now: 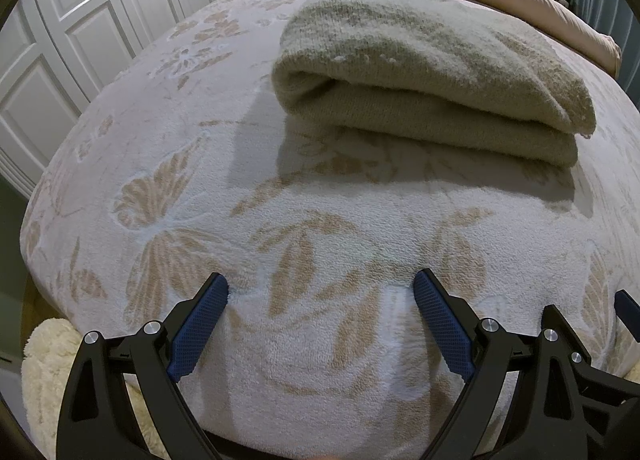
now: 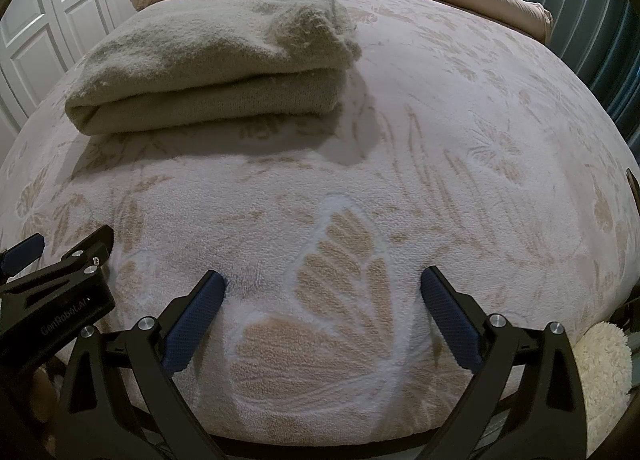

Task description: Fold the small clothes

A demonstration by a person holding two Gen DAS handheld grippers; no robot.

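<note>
Both my jaws gape empty over the bed; the folded knit garment looks soft, floppy, best pinched at its layered edge.

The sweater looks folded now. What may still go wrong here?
1. The top layer of the sweater is bunched at its far corner, so the fold might loosen.
2. Both tongs, left and right, are open and empty just above the fuzzy blanket; their tips could snag it.
</note>
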